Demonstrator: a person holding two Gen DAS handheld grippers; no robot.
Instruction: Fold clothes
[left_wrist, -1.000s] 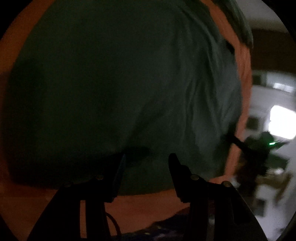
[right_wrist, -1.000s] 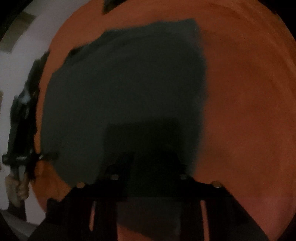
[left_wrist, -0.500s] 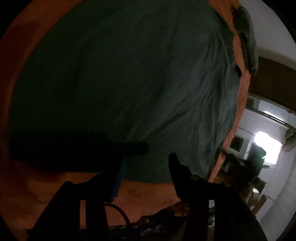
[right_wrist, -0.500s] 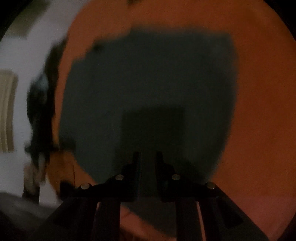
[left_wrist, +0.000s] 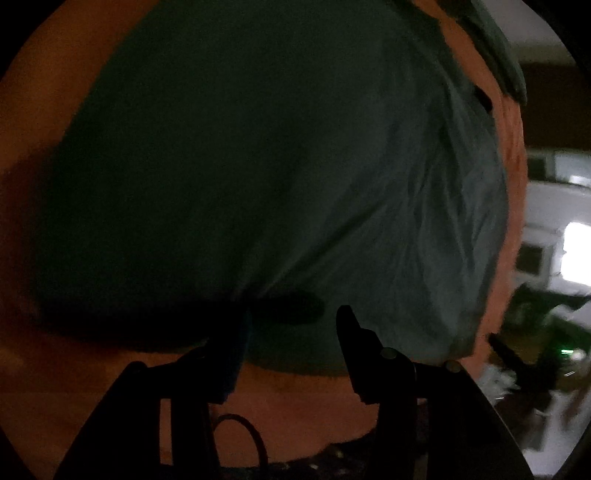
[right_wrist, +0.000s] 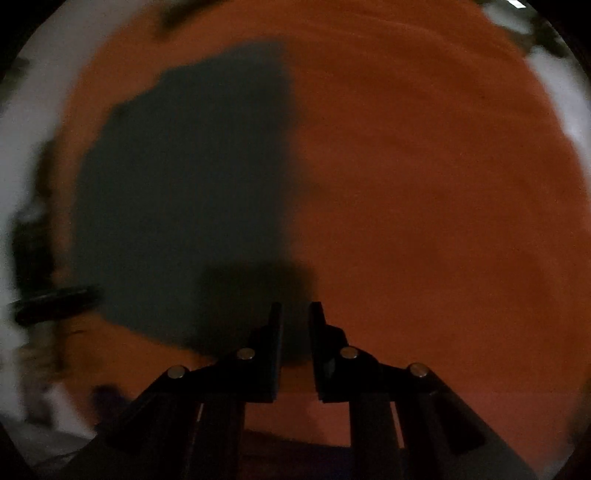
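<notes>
The dark green garment (left_wrist: 258, 177) is lying spread over the orange surface (left_wrist: 303, 413), filling most of the left wrist frame and showing creases toward its right. It is looking soft, light and limp; the lower hem is offering the likeliest hold. The left gripper (left_wrist: 293, 325) is hovering with fingers spread, empty. The right gripper (right_wrist: 295, 314) is showing fingers narrowly parted, pinching nothing.

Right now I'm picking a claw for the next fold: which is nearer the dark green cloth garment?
Left. The left claw hangs open at the dark green cloth garment's near hem; the right claw is beside its edge.
</notes>
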